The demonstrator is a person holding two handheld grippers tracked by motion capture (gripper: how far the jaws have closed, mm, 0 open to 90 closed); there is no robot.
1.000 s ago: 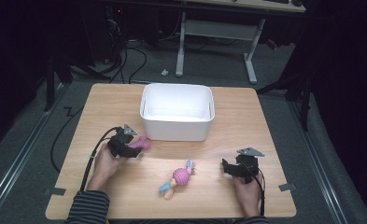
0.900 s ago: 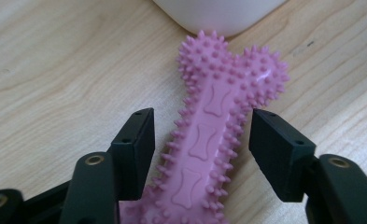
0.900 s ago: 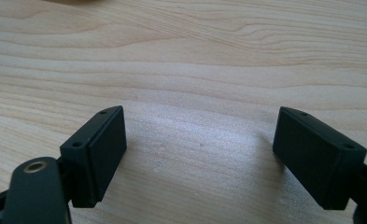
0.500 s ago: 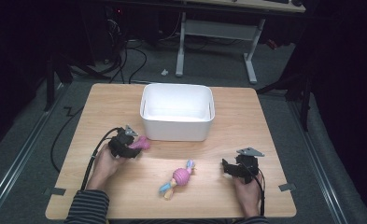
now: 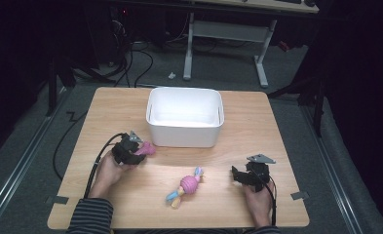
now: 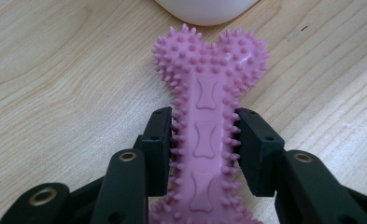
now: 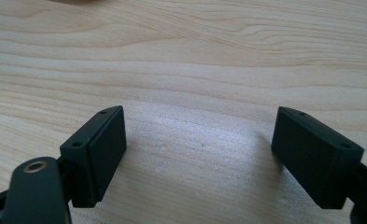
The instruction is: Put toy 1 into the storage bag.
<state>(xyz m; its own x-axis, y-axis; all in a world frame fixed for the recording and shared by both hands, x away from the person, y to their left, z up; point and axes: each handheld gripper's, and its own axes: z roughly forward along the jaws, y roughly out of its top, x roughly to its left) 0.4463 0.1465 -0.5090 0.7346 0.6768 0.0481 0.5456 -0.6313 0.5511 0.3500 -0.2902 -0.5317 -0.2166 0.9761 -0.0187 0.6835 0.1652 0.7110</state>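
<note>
Pale wood-grain bench (image 5: 257, 126), rounded corners, light streaks running across its top. White plastic bin (image 5: 185, 117) toward the far middle — rectangular, smooth-walled, rounded at the corners, nothing visible inside. Near the front edge, between the two hands, a small toy (image 5: 185, 185) with a ribbed pink ball at its centre and blue, yellow and pink ends, lying loose at a slant. Pink rubber bone (image 6: 205, 126) just beside the bin's near left corner: spiked all round, flat spine stamped with small bone shapes, lobed head pointing at the bin. Left gripper (image 6: 204, 144) with black jaws pressed against the bone's shaft on both sides. Right gripper (image 7: 197, 154) at the front right — jaws spread wide over bare wood, nothing between them.
</note>
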